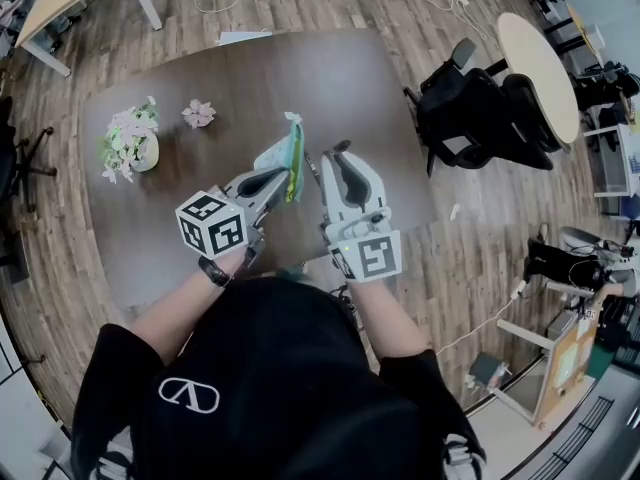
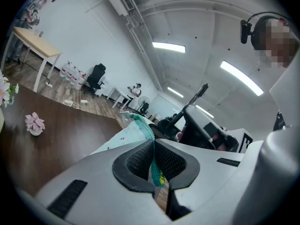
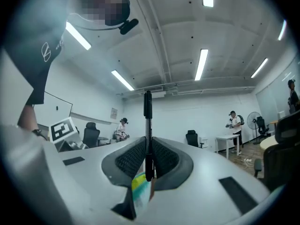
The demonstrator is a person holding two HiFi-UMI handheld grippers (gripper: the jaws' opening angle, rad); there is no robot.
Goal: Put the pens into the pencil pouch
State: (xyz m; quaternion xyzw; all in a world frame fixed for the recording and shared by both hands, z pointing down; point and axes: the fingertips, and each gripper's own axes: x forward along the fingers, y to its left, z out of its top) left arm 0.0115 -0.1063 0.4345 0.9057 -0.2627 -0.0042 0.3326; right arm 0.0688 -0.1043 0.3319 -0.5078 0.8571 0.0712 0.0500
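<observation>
Above the near surface (image 1: 330, 78), the pencil pouch (image 1: 285, 158) is pinched by its zipper edge in the left gripper (image 2: 153, 161), and a black pen (image 3: 147, 121) is clenched in the right gripper (image 3: 148, 159) beside it. Pen's best tipped down and lined up with the opening before release, imo.

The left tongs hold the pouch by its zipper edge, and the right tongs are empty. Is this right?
No. The right tongs are not empty: the right gripper view shows them shut on a black pen. The left tongs do hold the pouch by its zipper edge.
</observation>
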